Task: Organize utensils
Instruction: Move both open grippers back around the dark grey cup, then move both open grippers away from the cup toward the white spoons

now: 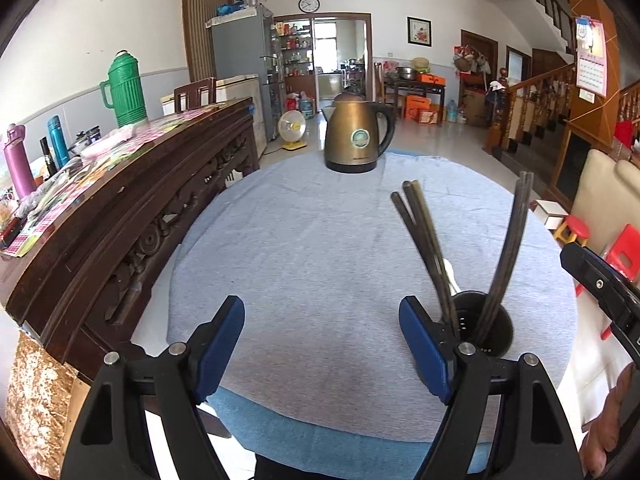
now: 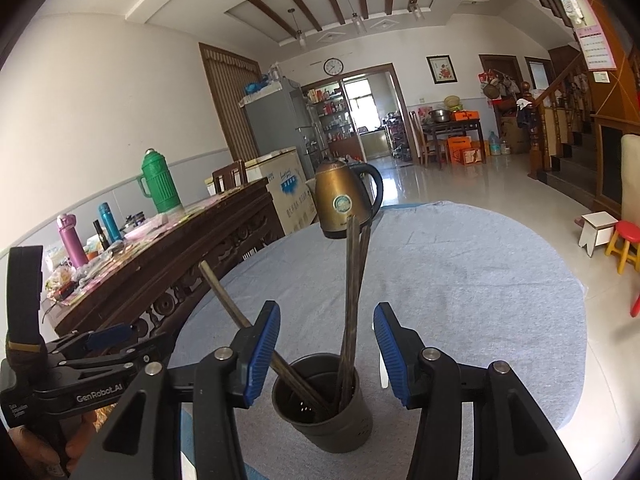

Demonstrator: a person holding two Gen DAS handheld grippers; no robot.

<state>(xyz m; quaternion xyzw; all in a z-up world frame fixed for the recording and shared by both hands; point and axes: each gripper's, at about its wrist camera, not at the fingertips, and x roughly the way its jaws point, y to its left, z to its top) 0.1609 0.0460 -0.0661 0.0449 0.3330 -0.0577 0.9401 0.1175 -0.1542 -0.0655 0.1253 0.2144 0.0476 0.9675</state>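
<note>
A dark perforated utensil cup [image 2: 324,404] stands on the grey-blue cloth [image 2: 460,300] of the round table. Several dark chopsticks [image 2: 352,292] stand in it and lean outward. My right gripper [image 2: 326,354] is open and empty, its blue pads [image 2: 262,350] to either side just above the cup. In the left wrist view the cup [image 1: 486,326] with its chopsticks [image 1: 424,236] sits just beyond the right finger of my left gripper [image 1: 320,344], which is open and empty over bare cloth. A white object shows partly behind the cup.
A bronze electric kettle [image 1: 354,132] stands at the table's far side. A carved wooden sideboard [image 1: 132,200] with flasks and a green thermos [image 1: 124,88] runs along the left. Red and yellow stools [image 2: 624,244] stand on the floor at the right.
</note>
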